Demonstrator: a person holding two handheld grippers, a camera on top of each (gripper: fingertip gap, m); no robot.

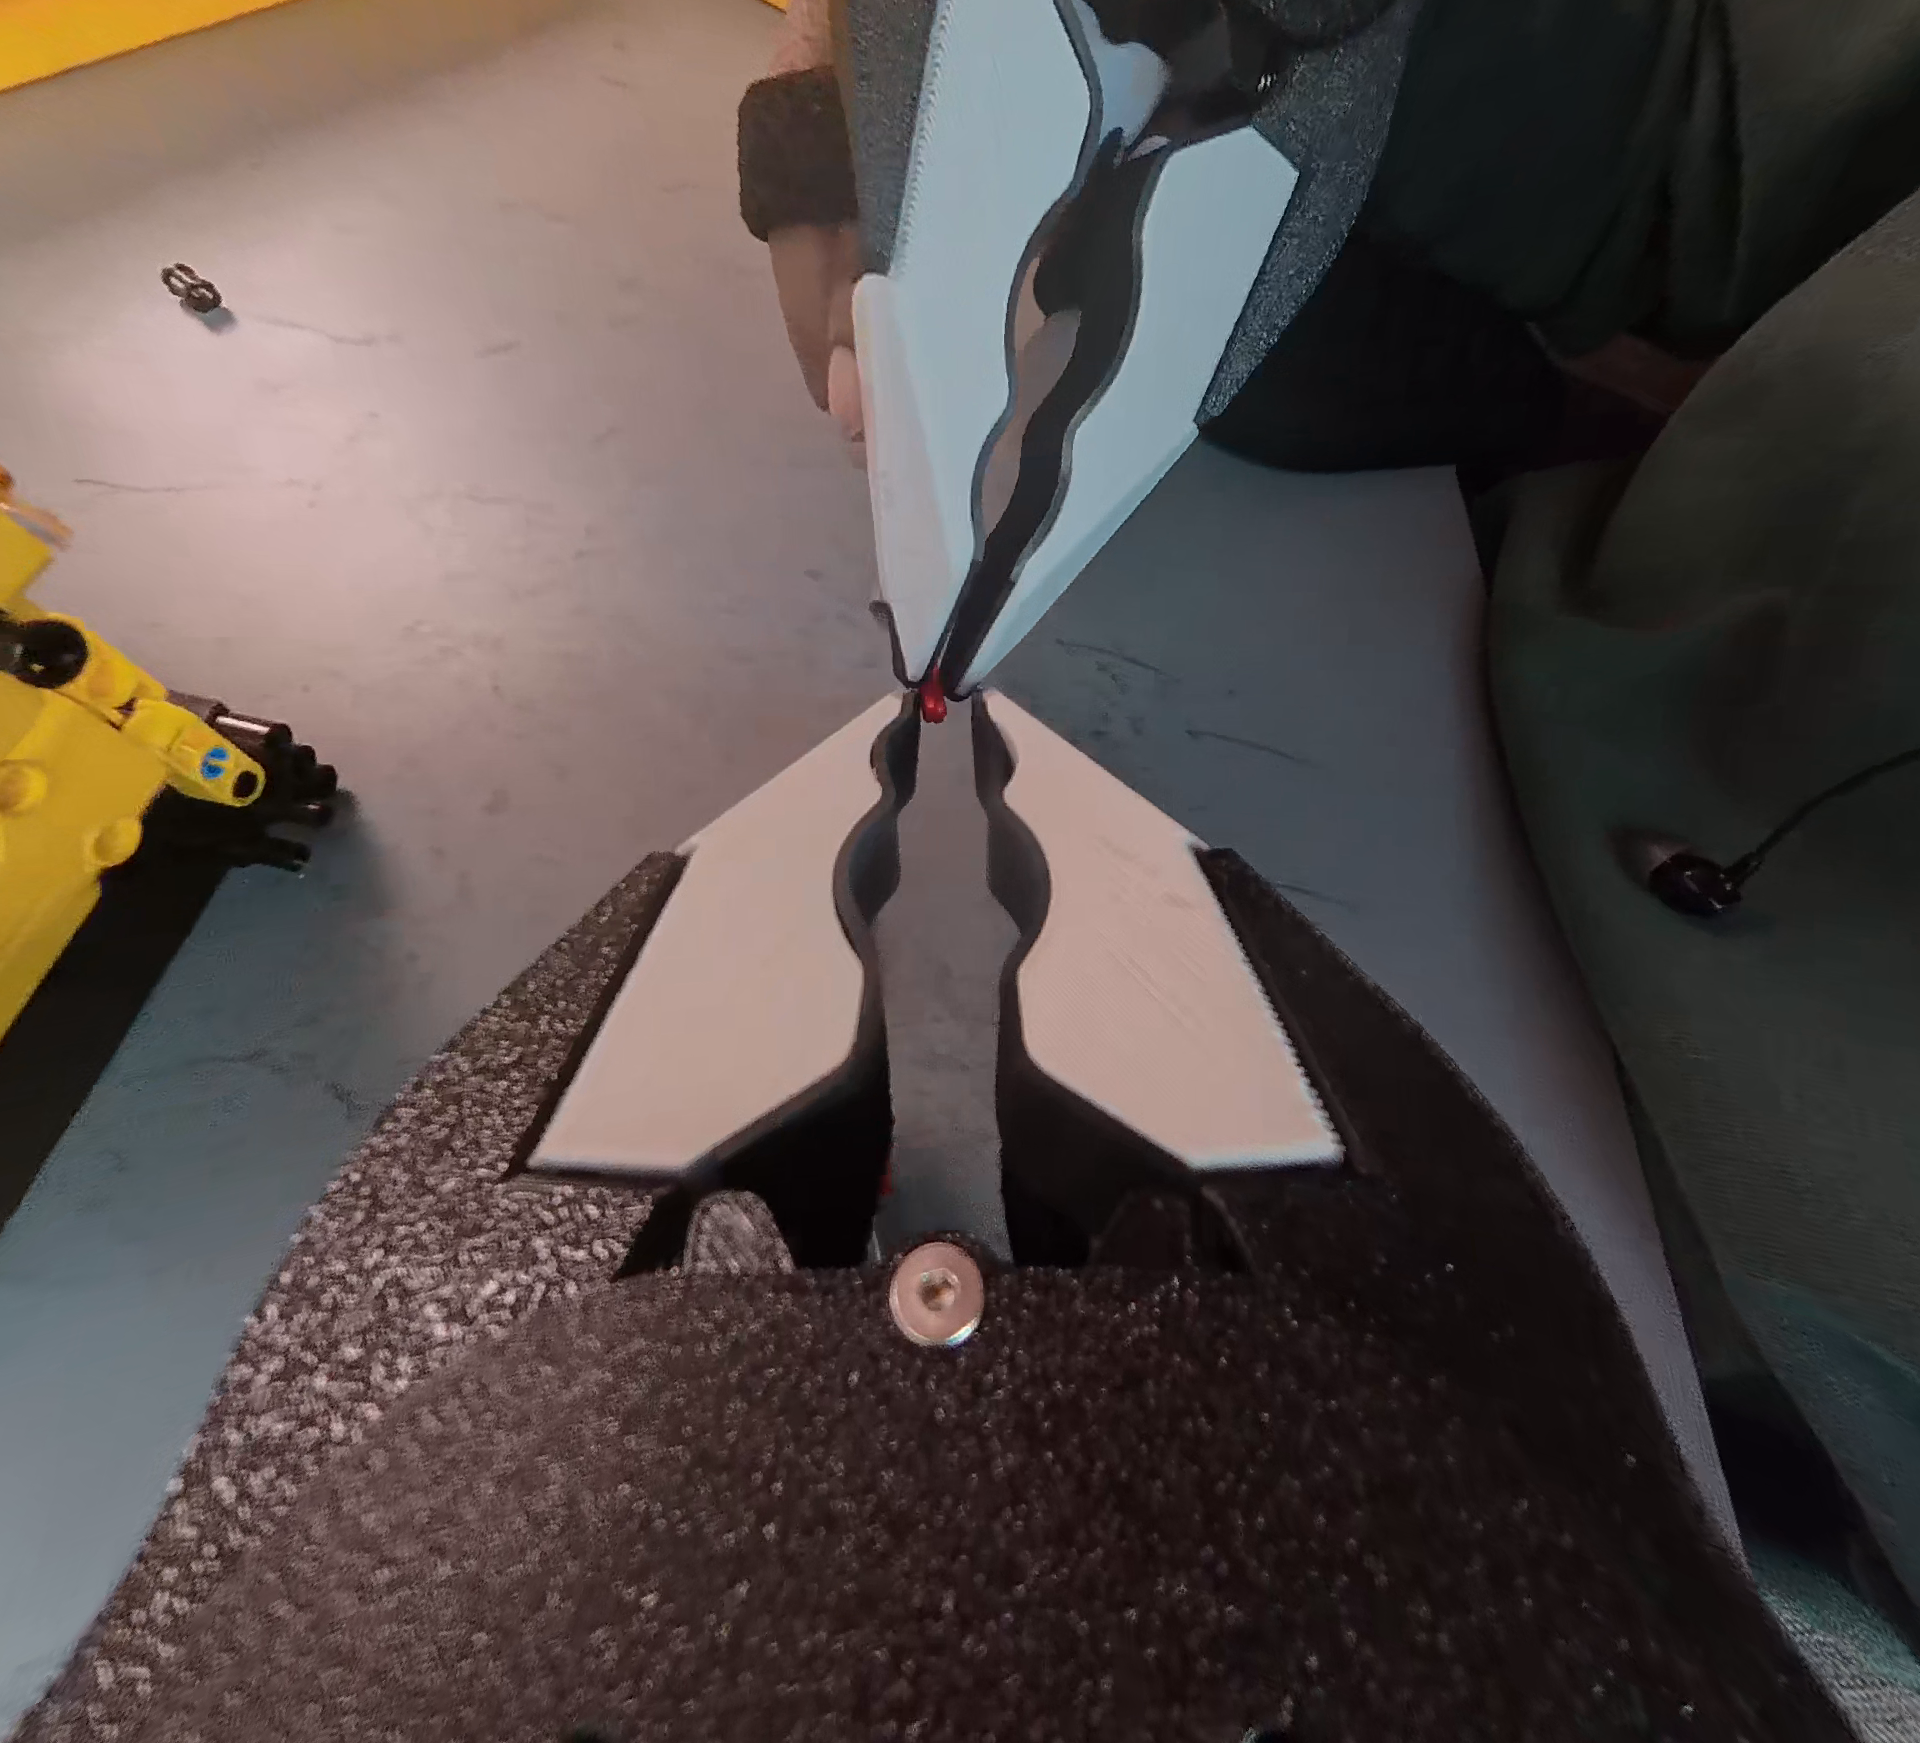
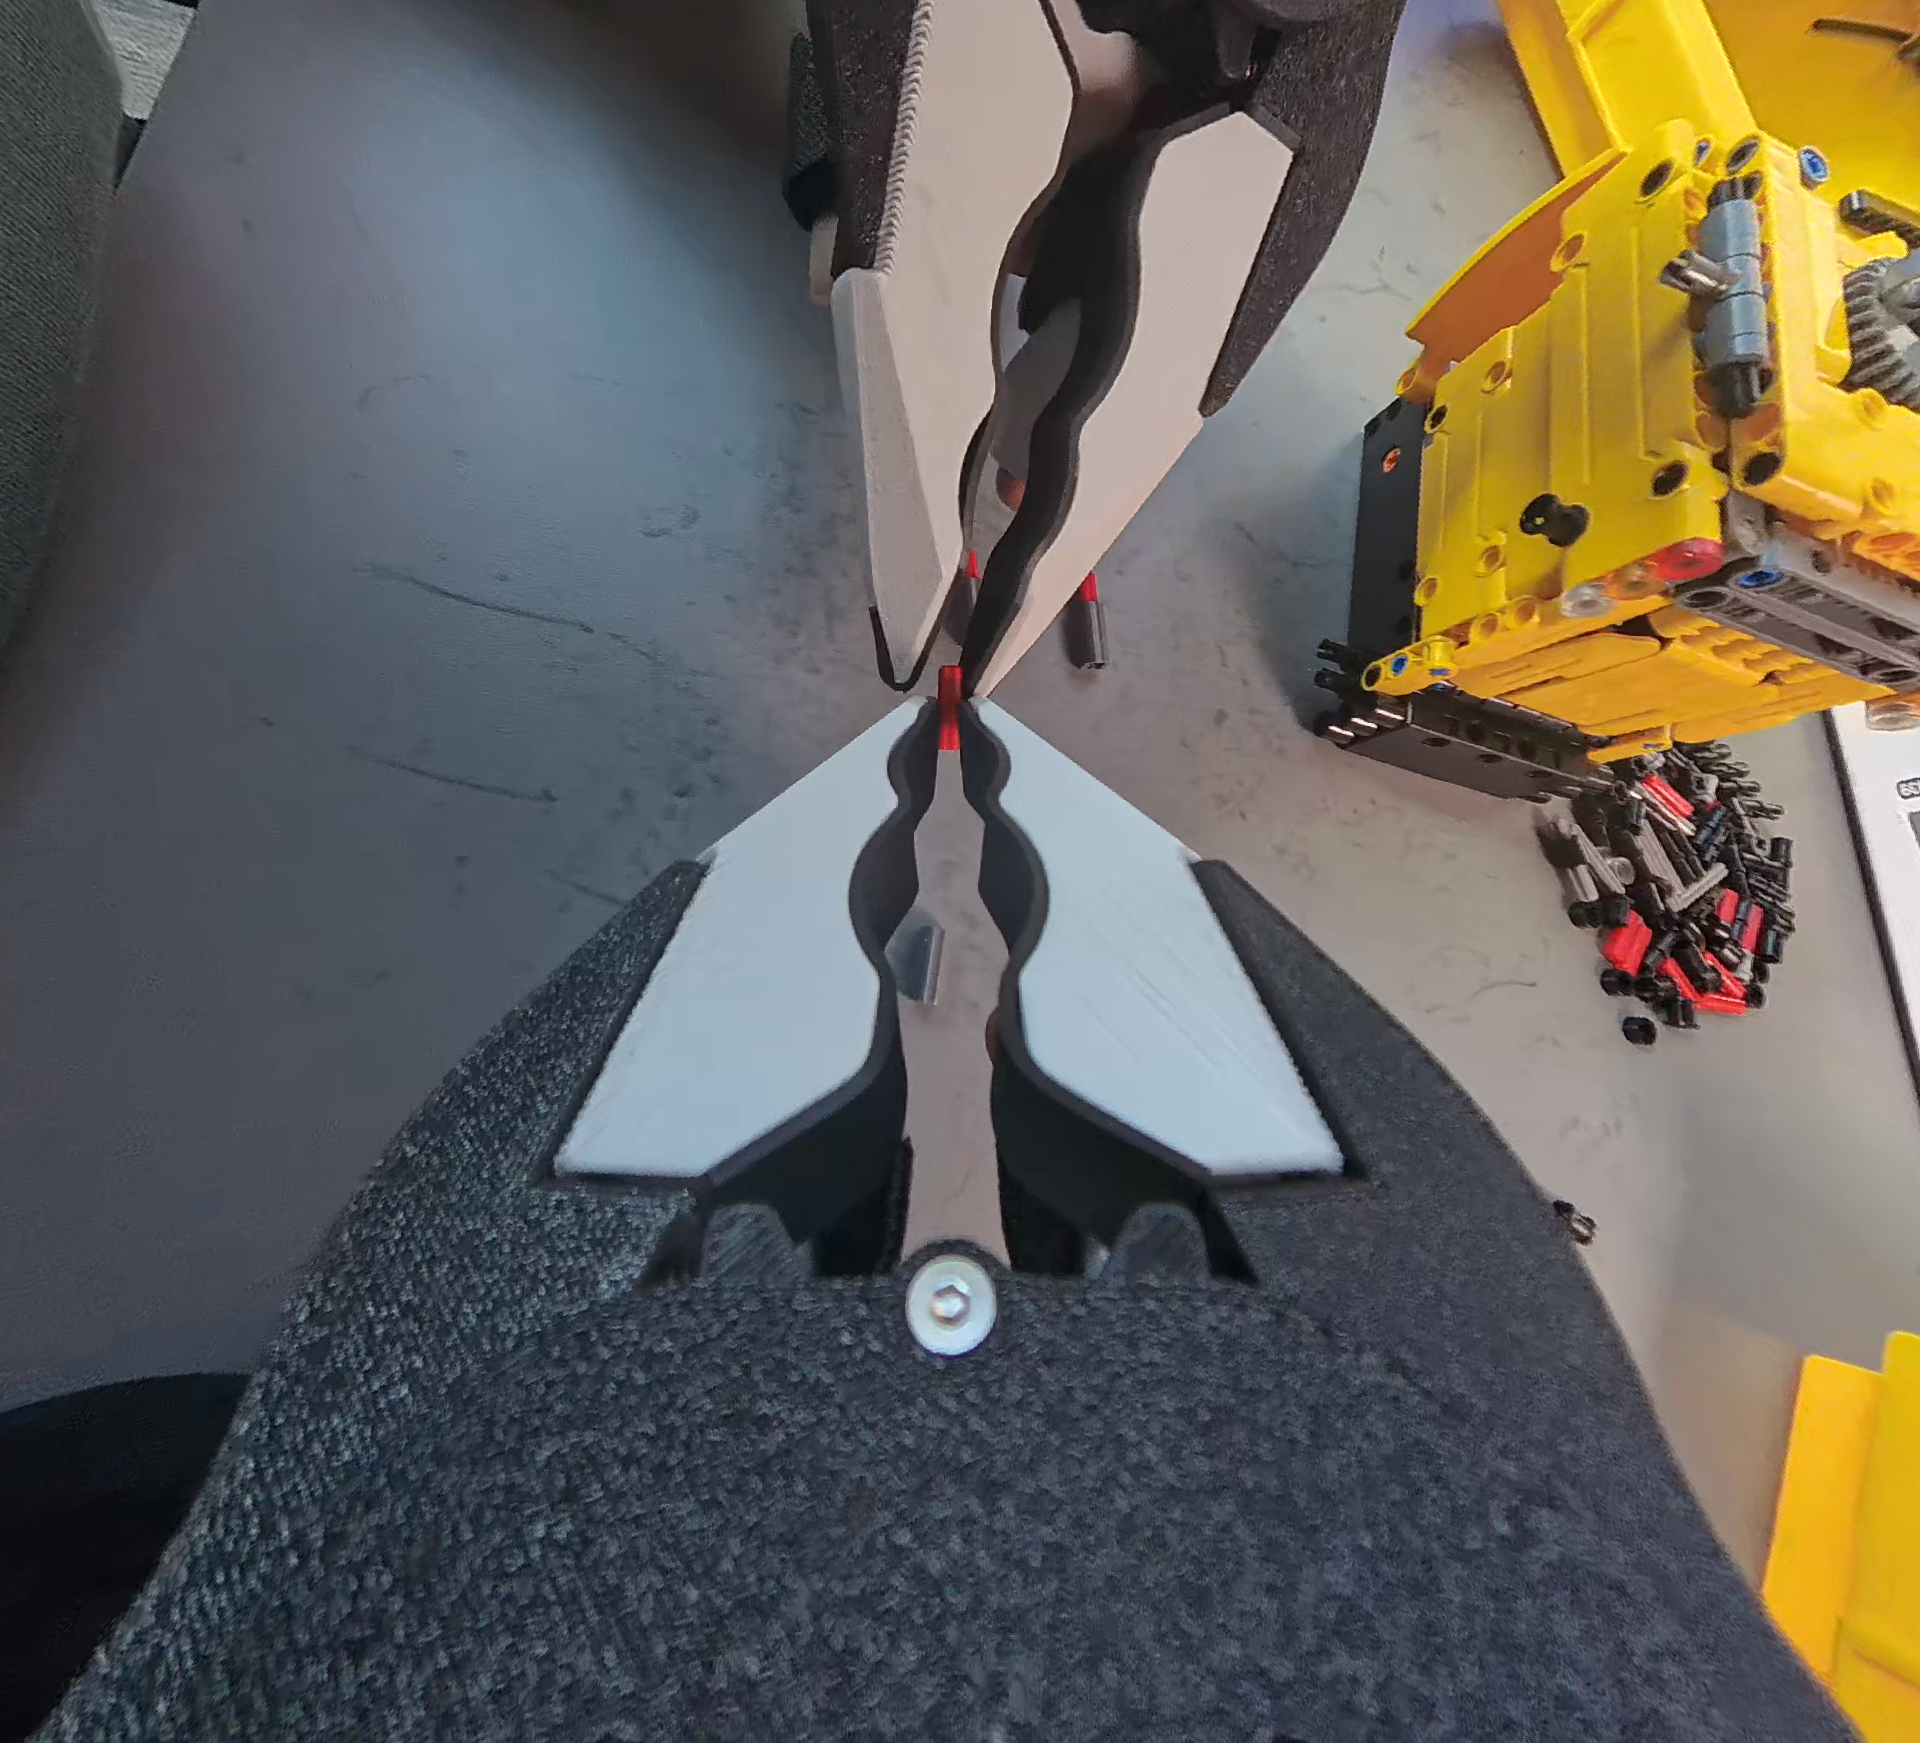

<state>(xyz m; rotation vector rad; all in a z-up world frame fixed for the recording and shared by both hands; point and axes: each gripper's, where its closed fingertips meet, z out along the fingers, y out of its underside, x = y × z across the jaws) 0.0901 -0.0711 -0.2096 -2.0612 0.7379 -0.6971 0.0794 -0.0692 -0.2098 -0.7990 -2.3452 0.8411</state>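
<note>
**Grippers tip to tip on red pin**

Grey table (image 2: 416, 343) underneath. Yellow brick-built vehicle (image 2: 1621, 467) off right, loose pin pile (image 2: 1683, 893) beside it. Right gripper (image 2: 948, 719) nearly closed, pinching red pin (image 2: 948, 714). Left gripper (image 1: 943, 694) tips narrowed at the same pin (image 1: 932, 694); contact unclear.

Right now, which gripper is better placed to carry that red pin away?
Right, probably. The right gripper has its fingers closed on the red pin; the left gripper meets it tip to tip, with a gap showing between its fingers.
</note>
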